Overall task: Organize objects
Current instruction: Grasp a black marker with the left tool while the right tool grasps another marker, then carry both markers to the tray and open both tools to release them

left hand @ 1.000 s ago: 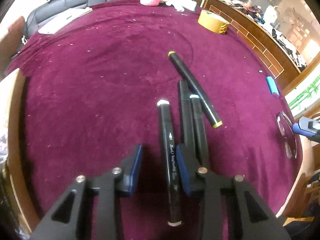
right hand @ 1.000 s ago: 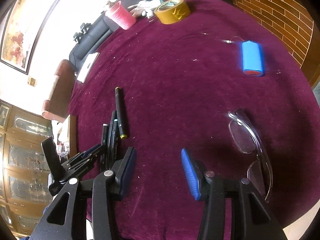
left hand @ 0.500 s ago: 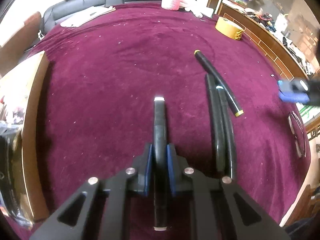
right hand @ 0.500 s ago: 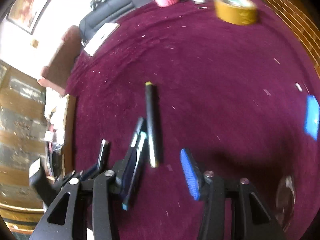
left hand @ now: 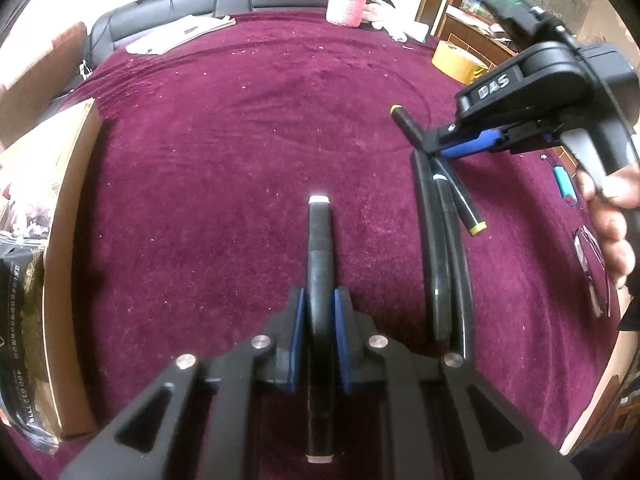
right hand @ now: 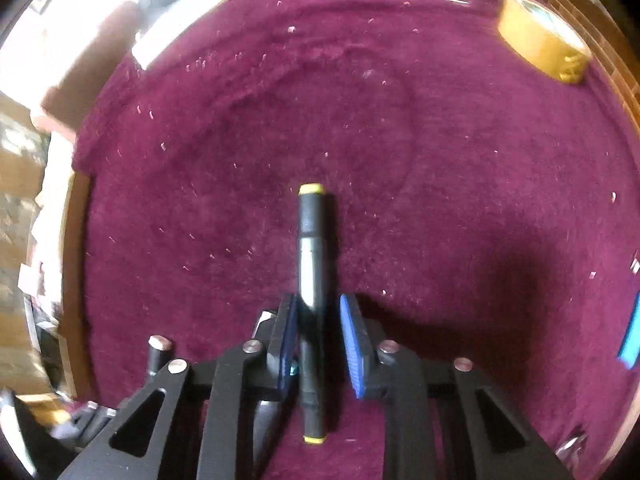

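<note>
Gripping a white-capped marker [left hand: 319,280] on the maroon cloth [left hand: 224,152], left gripper [left hand: 320,320] clamped tight, both blue pads against the barrel. Closing around a yellow-capped marker [right hand: 311,264], right gripper [right hand: 320,332] pointed steeply down, left pad touching, right pad just clear. Lying side by side just right of the held marker: two more black markers [left hand: 444,264]. Sitting far off by the cloth's edge: a tape roll [right hand: 544,40].
</note>
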`<state>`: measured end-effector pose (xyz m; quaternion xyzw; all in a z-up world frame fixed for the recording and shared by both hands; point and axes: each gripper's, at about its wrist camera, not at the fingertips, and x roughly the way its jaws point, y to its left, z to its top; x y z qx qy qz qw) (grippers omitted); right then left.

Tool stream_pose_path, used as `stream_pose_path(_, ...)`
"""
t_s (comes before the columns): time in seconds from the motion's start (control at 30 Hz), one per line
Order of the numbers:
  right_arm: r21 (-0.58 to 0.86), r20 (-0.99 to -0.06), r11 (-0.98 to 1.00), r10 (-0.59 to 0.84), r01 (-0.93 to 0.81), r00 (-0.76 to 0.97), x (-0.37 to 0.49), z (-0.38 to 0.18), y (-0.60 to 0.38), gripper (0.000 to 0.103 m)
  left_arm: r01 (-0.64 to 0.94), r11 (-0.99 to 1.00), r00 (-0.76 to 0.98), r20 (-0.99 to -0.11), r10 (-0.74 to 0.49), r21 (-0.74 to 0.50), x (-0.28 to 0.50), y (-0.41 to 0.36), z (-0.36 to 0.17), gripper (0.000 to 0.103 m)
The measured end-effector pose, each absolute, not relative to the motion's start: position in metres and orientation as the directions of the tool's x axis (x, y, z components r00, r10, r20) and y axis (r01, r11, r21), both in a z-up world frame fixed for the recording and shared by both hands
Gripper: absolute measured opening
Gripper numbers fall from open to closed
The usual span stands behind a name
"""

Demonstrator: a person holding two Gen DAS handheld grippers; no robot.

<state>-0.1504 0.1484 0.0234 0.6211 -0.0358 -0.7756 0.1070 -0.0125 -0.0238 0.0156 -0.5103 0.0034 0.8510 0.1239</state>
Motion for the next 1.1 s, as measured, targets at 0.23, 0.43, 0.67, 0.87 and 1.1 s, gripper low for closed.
stream_pose_path(0.23, 0.169, -0.953, -0.977, -0.195, 0.128, -0.233, -0.132, 0.027, 0.161, 0.016, -0.221, -0.970, -0.469, -0.862, 0.193, -0.097, -0.016, -0.020, 0.015, 0.014)
stream_pose_path(0.43, 0.278, -0.920, -0.957, -0.291, 0.087, -0.263, -0.091, 0.050, 0.188, 0.016, -0.201, -0.966, -0.483, -0.841, 0.244, -0.165, -0.013, -0.031, 0.021, 0.014)
stream_pose_path(0.67, 0.389, -0.877, -0.919, -0.389, 0.060, -0.284, -0.061, 0.072, 0.189, 0.016, -0.184, -0.963, -0.511, -0.817, 0.266, -0.198, -0.011, -0.041, 0.042, 0.014)
stream_pose_path(0.87, 0.447, -0.850, -0.890, -0.454, 0.092, -0.266, -0.053, 0.076, 0.160, 0.017, -0.165, -0.965, -0.533, -0.804, 0.263, -0.206, -0.002, -0.054, 0.056, 0.014)
stream_pose_path(1.1, 0.460, -0.838, -0.873, -0.487, 0.159, -0.246, -0.048, 0.083, 0.120, 0.017, -0.136, -0.970, -0.567, -0.786, 0.245, -0.203, 0.012, -0.077, 0.070, 0.014)
